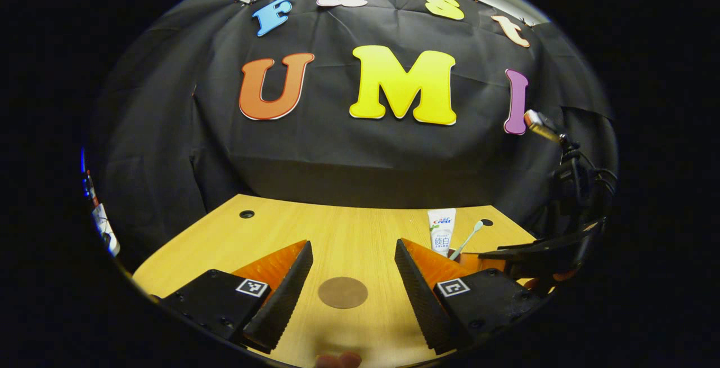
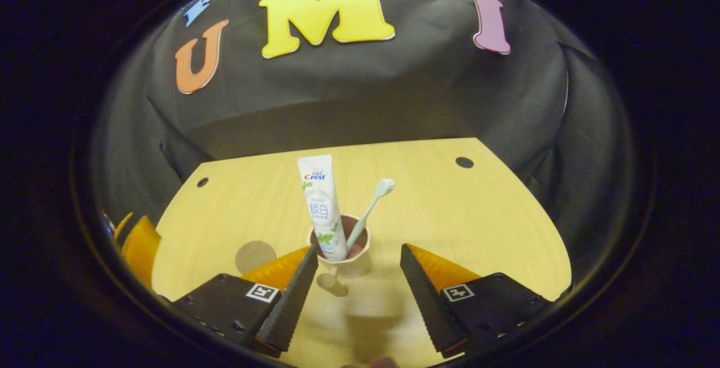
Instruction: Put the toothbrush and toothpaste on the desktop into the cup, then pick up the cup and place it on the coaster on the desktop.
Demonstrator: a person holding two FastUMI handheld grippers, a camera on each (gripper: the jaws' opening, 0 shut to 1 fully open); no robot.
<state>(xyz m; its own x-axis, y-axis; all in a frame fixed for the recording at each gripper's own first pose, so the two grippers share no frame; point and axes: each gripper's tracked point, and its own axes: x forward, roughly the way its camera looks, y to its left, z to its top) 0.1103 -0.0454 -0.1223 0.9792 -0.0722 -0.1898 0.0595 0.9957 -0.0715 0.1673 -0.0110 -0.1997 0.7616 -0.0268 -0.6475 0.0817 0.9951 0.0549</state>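
A small beige cup (image 2: 341, 255) with a brown inside stands on the pale wooden desktop (image 2: 450, 210), holding an upright white toothpaste tube (image 2: 322, 205) and a leaning pale green toothbrush (image 2: 371, 206). The right gripper (image 2: 358, 289) is spread wide around it, not touching. The left gripper (image 1: 353, 283), also wide apart, frames a flat round brown coaster (image 1: 342, 292).

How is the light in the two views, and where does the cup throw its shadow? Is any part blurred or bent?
Right gripper view: warm, dim light; the cup throws a soft shadow toward the camera on the desktop; the desktop's far edge bends. Left gripper view: the coaster is sharp; the right gripper at the side is dark and hard to read.
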